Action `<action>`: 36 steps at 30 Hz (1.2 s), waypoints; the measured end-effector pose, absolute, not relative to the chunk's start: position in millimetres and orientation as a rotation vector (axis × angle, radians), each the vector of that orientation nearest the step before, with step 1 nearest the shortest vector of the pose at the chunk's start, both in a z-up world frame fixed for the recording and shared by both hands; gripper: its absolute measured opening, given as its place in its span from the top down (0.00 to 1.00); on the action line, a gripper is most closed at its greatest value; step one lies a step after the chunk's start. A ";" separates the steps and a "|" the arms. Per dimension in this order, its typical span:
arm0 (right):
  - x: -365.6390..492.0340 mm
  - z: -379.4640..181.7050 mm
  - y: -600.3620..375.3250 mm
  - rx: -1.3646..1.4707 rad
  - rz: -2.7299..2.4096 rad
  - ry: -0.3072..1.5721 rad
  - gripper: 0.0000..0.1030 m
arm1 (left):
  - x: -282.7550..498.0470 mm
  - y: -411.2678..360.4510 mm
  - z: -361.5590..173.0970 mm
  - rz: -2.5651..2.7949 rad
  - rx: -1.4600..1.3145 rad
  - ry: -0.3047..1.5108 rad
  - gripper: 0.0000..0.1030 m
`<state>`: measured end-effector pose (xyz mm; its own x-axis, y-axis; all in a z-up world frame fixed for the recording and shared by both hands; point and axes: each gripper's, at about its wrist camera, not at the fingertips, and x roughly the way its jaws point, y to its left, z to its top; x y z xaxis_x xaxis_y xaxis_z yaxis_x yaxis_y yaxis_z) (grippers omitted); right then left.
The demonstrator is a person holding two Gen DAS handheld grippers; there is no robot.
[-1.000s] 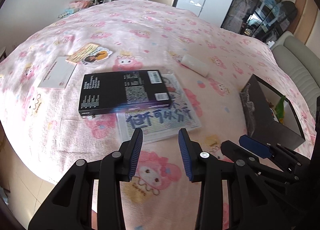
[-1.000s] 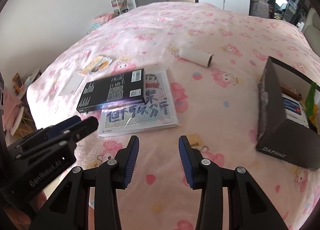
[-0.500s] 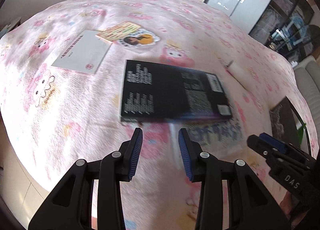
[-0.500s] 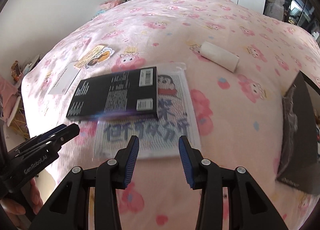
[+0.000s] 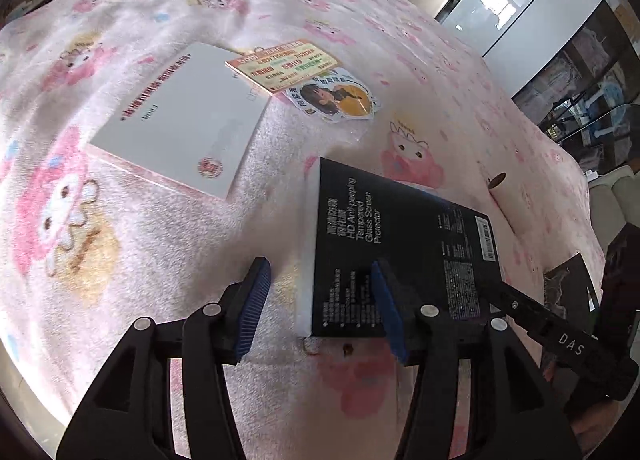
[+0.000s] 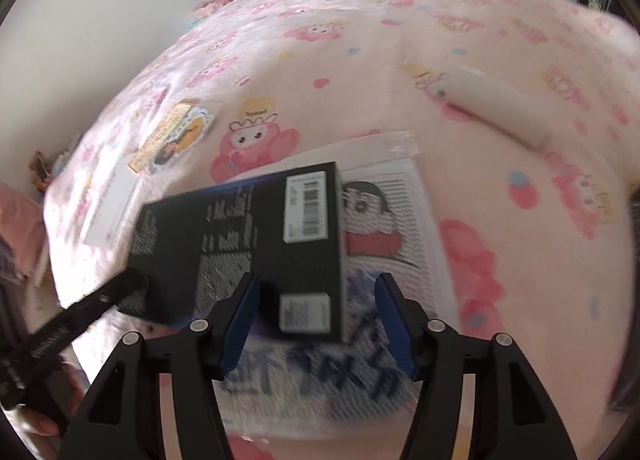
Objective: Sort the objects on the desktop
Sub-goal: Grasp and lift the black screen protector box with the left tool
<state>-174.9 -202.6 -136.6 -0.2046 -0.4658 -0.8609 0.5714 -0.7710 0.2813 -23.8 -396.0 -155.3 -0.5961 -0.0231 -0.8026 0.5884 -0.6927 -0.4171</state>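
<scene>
A black screen protector box (image 5: 400,256) lies flat on the pink cartoon blanket (image 5: 132,260), in the lower middle of the left wrist view. Its far end rests on a clear bag with a cartoon picture sheet (image 6: 384,227).

The left gripper (image 5: 320,300) has just been opening. Its jaws stand fairly wide over the box's near left corner. One blue pad is over the box and the other is over the blanket. They do not squeeze it.

The right gripper (image 6: 316,318) has also just been opening, and its jaws straddle the box's other near corner without pressing.

In the upper left of the left view lie a white card box (image 5: 180,119), an orange card (image 5: 284,63) and a sticker (image 5: 336,99). A paper roll (image 6: 492,107) lies at the upper right of the right view.
</scene>
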 end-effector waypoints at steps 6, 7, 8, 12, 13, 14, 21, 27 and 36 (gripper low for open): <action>-176.4 -139.8 -212.7 1.374 -1.990 0.149 0.37 | -36.2 -384.7 -156.6 -2.352 1.177 0.977 0.40; -174.3 -138.9 -213.8 1.375 -1.972 0.157 0.37 | -36.0 -382.0 -154.7 -2.356 1.179 0.971 0.41; -172.0 -138.0 -214.6 1.375 -1.957 0.167 0.37 | -35.9 -379.3 -152.7 -2.360 1.182 0.964 0.42; -148.4 -132.2 -191.5 1.380 -1.953 0.180 0.38 | -18.7 -362.9 -149.6 -2.372 1.218 0.966 0.43; -140.0 -131.3 -182.7 1.383 -1.946 0.180 0.38 | -12.9 -355.0 -149.6 -2.384 1.233 0.958 0.43; -133.6 -131.8 -175.0 1.387 -1.948 0.188 0.38 | -7.4 -346.1 -150.4 -2.397 1.252 0.948 0.43; -122.2 -140.4 -146.5 1.420 -1.965 0.140 0.38 | -13.1 -330.7 -152.2 -2.448 1.299 0.877 0.37; -128.4 -137.1 -158.0 1.405 -2.004 0.160 0.38 | -27.2 -338.0 -150.8 -2.456 1.298 0.841 0.37; -115.1 -115.5 -130.1 1.367 -2.050 0.154 0.44 | -9.4 -318.7 -137.5 -2.507 1.291 0.900 0.41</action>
